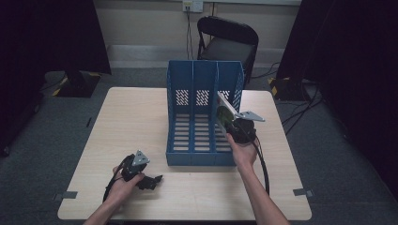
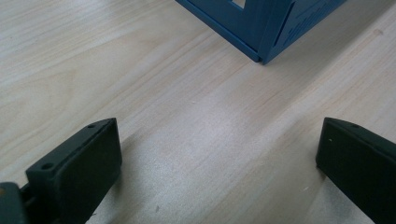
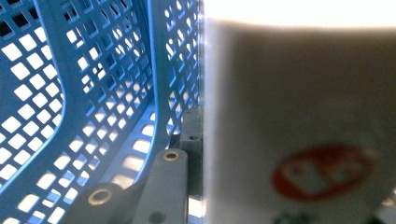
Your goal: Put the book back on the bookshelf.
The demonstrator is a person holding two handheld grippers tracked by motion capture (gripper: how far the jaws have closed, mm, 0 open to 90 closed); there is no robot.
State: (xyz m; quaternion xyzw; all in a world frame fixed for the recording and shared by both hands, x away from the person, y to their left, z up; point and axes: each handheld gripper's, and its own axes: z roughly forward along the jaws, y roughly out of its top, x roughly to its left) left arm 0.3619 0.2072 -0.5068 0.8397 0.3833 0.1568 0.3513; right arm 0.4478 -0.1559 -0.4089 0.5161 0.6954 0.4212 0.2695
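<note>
Booklet (image 1: pixel 224 107) is clamped in the right gripper (image 1: pixel 228 119), tilted with its long axis pointing up and away over the blue file rack's (image 1: pixel 193 140) rightmost slot near the table's (image 1: pixel 136 122) right edge, while the left gripper (image 1: pixel 156 180) sits open and empty by the near edge.
</note>
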